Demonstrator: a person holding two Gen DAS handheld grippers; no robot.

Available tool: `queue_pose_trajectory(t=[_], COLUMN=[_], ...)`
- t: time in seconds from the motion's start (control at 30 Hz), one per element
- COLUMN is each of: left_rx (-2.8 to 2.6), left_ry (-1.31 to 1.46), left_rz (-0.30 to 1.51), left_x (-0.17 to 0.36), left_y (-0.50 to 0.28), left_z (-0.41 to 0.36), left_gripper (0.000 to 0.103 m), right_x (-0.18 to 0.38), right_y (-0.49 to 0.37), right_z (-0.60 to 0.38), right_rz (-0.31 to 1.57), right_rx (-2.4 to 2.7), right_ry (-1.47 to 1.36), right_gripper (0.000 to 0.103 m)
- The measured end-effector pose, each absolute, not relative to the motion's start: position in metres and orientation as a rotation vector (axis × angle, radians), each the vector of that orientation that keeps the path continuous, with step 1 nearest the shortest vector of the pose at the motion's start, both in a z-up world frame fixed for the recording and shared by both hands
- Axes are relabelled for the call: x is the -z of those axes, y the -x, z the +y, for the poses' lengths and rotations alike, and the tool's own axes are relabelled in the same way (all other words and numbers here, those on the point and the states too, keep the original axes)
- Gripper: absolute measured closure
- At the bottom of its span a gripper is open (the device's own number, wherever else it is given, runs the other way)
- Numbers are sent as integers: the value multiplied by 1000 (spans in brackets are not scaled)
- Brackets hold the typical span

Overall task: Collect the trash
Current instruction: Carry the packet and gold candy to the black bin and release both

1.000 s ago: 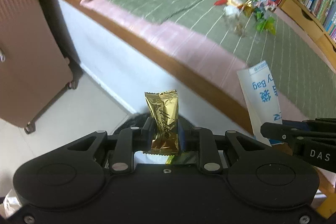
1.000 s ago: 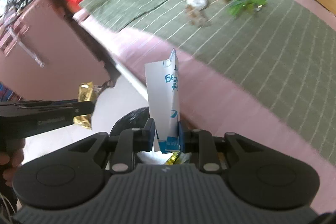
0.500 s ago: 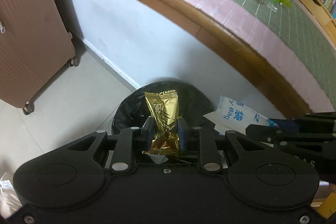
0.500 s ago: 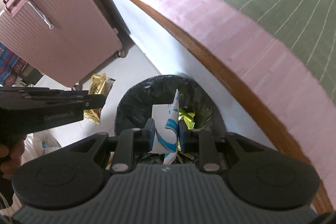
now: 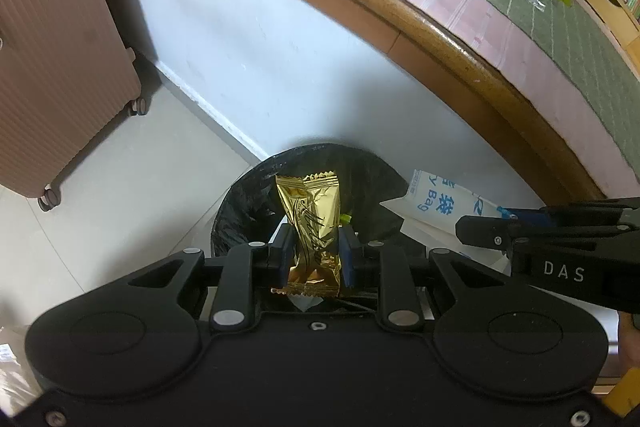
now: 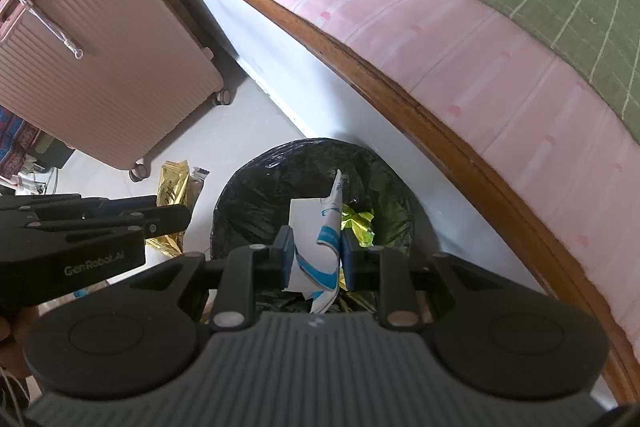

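Left tongs (image 5: 313, 255) pinch a gold candy wrapper (image 5: 311, 227) upright over the black-lined trash bin (image 5: 256, 203) on the floor beside the bed (image 5: 440, 23). Right tongs (image 6: 313, 257) clamp a white-and-blue paper bag (image 6: 318, 235) above the same bin, gold and green wrappers inside.

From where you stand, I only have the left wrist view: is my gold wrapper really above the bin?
Observer: In the right wrist view the gold wrapper hangs left of the black bin, over floor tiles.
Operator: What about the white bag in the right gripper?
Observer: The white and blue bag sits clamped in the right gripper, lined up over the bin's opening.
Operator: Anything already in the bin?
Observer: Yes, yellow-green foil wrappers lie inside, just right of that bag.
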State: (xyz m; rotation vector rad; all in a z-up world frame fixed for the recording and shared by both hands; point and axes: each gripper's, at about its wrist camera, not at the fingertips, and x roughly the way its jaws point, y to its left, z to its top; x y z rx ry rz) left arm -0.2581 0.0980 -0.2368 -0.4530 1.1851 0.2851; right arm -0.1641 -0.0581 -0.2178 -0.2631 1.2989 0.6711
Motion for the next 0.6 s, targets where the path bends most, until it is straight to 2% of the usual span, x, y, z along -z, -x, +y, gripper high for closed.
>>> queue_pose_trajectory(t=[0.07,0.13,0.17,0.2,0.3,0.6], left_rx=[-283,-280,-281,-283,-290,-298], left_ry=[455,455,455,457,465,450], left_rz=[1189,1193,1191,1191,1176,1160], left_x=[239,241,241,241,241,230], left_y=[258,256,256,255,256,255], left_z=[98,97,97,98,99,104], left_gripper=[80,77,69,59,49,32], right_x=[219,219,219,218,218,209], right_y=[164,162,162,161,159,159], right_z=[-58,-59,-60,-61,-61,-61], right_rz=[1303,1304,1303,1303,1302,1279], right_rx=[-674,-675,-674,-673,-670,-660], right_ry=[261,248,238,226,208,203], right_gripper=[70,58,46,43,40,34])
